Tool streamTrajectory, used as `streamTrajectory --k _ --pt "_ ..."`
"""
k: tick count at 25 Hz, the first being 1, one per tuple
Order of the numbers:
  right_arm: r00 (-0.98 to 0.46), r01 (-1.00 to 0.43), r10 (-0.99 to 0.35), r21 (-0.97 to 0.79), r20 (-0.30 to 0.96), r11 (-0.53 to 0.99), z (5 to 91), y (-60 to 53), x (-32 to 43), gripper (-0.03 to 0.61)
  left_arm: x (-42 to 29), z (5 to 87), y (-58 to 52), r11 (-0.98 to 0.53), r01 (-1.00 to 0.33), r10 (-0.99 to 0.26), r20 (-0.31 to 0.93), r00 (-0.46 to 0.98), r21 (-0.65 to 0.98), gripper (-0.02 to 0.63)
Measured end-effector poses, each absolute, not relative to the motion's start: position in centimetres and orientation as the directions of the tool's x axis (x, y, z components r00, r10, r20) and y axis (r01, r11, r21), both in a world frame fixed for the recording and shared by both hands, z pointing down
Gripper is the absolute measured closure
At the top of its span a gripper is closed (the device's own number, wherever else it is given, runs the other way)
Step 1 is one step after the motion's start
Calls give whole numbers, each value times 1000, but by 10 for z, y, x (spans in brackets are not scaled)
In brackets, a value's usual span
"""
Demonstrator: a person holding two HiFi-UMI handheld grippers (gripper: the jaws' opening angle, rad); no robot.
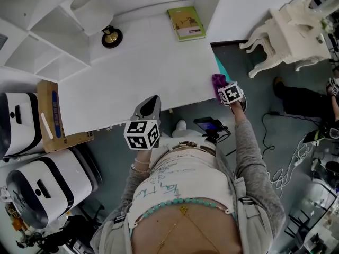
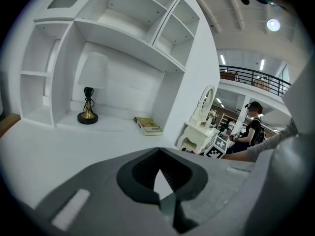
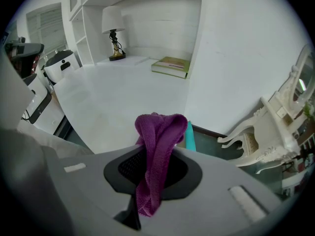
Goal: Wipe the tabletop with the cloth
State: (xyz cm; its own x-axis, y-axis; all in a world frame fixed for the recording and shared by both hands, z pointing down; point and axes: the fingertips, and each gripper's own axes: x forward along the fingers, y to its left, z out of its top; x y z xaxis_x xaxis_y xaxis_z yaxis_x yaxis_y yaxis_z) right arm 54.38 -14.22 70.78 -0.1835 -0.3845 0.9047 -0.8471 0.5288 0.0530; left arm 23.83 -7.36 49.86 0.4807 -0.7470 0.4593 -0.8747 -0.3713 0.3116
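Two grippers in frame, both at the near edge of the white tabletop (image 1: 143,67).

- Right gripper (image 1: 224,89): jaws clamped on the purple cloth (image 1: 218,81). In the right gripper view the cloth (image 3: 156,146) runs as a bunched strip down through the jaw gap, with a folded lump standing above it.
- Cloth position: at the tabletop's 4 o'clock corner in the head view, right over the edge. Contact with the surface cannot be told.
- A teal strip (image 1: 218,65) lies along the table's side edge, just at 12 o'clock of the cloth.
- Left gripper (image 1: 152,103): at the table's 6 o'clock edge, well apart from the cloth. In the left gripper view its jaw tips meet, nothing between them; bare tabletop shows through the small gap behind the tips.
- Book (image 1: 186,23), green cover: flat on the table at 1 o'clock.
- Lamp (image 1: 112,36), black and gold base: at 11 o'clock by the white shelving (image 1: 47,46).
- Cardboard box (image 1: 53,115): off the table's 8 o'clock side.
- White ornate furniture (image 1: 288,28): on the floor at 2 o'clock.
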Motion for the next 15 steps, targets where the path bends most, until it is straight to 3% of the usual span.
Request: streamTrajectory --k 7,15 --pt "-107 -874 -405 109 908 474 705 -143 564 494 227 496 -72 -356 -881 -759 453 468 312 614" --pt "-147 -875 -451 96 880 474 685 -148 539 495 202 495 -72 -337 -888 -771 450 451 313 614"
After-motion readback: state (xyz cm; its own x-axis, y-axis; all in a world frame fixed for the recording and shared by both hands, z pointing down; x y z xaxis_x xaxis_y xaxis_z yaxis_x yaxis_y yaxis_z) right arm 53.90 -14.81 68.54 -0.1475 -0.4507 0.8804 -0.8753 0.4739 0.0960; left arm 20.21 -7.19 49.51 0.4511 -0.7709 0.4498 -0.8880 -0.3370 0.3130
